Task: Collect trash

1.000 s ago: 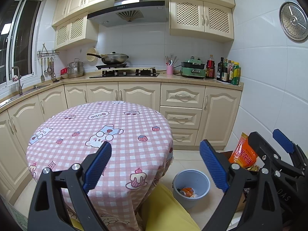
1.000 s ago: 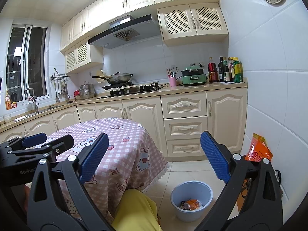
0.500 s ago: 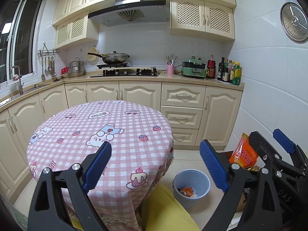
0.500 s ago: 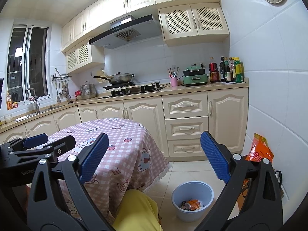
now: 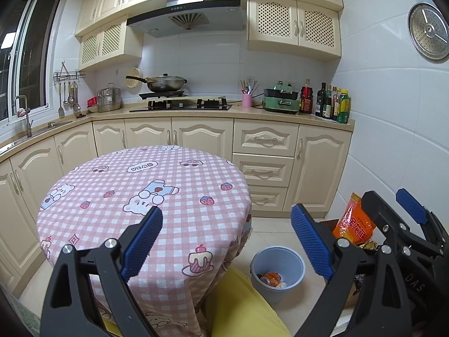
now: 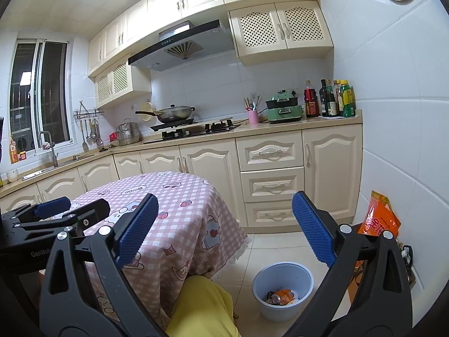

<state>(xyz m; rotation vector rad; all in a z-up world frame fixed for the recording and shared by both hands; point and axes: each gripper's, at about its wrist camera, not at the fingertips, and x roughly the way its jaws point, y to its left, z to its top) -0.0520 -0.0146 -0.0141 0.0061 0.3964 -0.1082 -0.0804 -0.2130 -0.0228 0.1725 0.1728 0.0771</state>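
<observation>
Cabinets line the far left wall and run on under the counter at the back, so on that side I have only a narrow strip of floor between them and the round table. Its pink checked cloth hangs well down over the edge, and the tabletop itself is bare. My left gripper hangs above the near edge of the table, its blue pads spread wide apart with nothing between them. Below it, at the bottom of both views, sits a knee in yellow cloth, pressed up to the hanging cloth.

Right of the table the tiled floor opens out toward the drawers, and there stands the grey-blue bin, just beside the table's skirt. An orange can and some scraps lie in its bottom. My right gripper is held above and a little nearer than the bin, also wide open and empty. Farther right, an orange bag leans against the white tiled wall, which closes that side.
</observation>
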